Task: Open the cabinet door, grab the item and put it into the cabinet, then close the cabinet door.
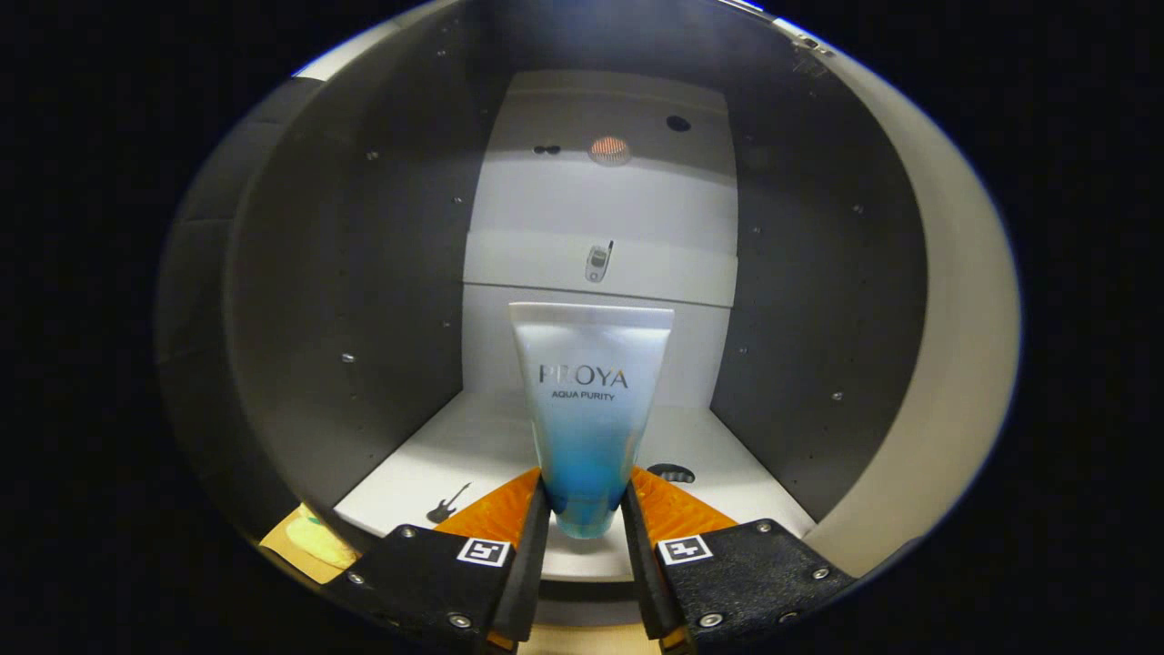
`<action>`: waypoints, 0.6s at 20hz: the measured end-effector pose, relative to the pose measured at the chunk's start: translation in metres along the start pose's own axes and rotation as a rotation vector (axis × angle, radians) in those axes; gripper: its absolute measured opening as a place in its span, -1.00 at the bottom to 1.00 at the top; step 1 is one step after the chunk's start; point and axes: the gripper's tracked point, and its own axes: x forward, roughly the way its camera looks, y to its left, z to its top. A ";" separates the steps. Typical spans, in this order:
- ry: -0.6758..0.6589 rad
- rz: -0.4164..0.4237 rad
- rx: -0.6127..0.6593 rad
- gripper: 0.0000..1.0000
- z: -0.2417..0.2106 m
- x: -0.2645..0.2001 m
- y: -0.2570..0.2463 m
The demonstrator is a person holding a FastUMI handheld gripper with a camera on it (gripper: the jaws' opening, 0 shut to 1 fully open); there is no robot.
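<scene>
My gripper (587,496) is shut on a white-to-blue cosmetic tube (591,400), both fingers pressing its blue lower end. The tube stands upright between the fingers, its flat crimped end on top. It is held at the mouth of the open cabinet (364,300), above the front of the white bottom shelf (473,446). Dark side walls rise left and right of the tube, and the white back wall (600,209) lies beyond it. The cabinet door's pale edge (955,346) stands open at the right.
Small stickers mark the cabinet: a guitar (448,503) on the shelf by the left finger, a dark oval (671,473) by the right finger, a phone (597,262) and an orange disc (609,150) on the back wall. A wooden surface (305,541) shows below left.
</scene>
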 end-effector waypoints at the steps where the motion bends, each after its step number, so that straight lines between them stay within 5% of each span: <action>1: -0.002 0.002 -0.002 -0.10 0.000 0.009 0.000; 12: 0.039 0.036 0.040 -0.08 -0.027 0.033 0.000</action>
